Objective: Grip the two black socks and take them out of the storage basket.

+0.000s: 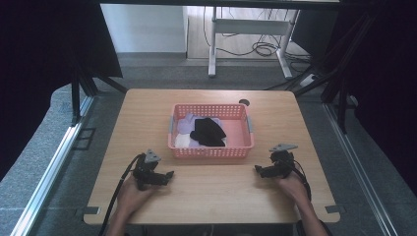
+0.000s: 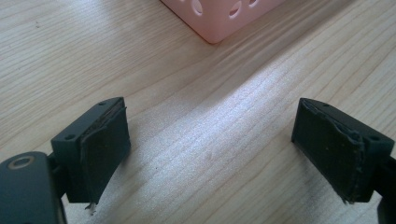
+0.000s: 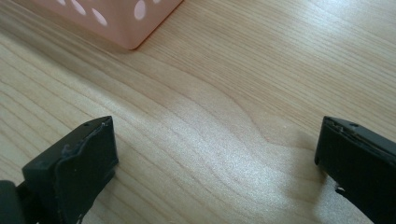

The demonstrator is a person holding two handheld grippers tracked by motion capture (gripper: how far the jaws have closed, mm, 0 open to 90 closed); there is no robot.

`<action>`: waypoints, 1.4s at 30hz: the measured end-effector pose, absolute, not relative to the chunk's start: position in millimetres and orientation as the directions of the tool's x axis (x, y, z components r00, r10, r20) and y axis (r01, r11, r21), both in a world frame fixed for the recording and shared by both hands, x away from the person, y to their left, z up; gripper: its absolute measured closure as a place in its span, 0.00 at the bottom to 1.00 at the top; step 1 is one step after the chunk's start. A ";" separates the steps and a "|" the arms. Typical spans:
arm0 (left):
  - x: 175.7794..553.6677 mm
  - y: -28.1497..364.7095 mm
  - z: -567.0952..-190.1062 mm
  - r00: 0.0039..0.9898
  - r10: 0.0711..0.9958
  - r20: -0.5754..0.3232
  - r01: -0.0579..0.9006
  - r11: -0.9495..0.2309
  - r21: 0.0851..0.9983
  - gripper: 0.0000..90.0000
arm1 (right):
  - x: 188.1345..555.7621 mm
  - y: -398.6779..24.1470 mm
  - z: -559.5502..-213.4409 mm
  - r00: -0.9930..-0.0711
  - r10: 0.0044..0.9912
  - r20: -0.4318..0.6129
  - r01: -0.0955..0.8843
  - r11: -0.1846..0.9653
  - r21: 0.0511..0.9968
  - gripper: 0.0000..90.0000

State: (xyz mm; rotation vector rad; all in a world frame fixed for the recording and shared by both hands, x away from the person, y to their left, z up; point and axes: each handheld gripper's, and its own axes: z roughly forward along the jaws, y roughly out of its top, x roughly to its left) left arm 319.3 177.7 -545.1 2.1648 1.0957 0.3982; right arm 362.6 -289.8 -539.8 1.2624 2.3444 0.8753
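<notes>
Both grippers' jaws wide apart, empty, above table.

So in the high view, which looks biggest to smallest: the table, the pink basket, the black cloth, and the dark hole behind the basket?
1. Table
2. Pink basket, set mid-table
3. Black cloth, lying inside the basket
4. Dark hole in the tabletop, clearly the smallest

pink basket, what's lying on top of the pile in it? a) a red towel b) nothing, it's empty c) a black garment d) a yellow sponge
c: in the high view a black garment lies over paler white and lilac cloth inside the pink basket, which sits on the table.
</notes>
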 end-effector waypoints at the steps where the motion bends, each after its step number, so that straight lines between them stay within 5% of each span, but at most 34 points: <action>1: 319.3 177.7 -545.1 0.601 0.799 -0.028 0.595 -0.423 0.684 0.12 | 362.5 -290.1 -540.2 -0.552 0.834 -0.004 0.624 0.417 0.661 0.00; 42: 319.2 177.6 -545.1 0.599 0.800 -0.030 0.596 -0.421 0.683 0.12 | 363.7 -285.0 -520.6 -0.581 0.814 0.000 0.632 0.452 0.630 0.00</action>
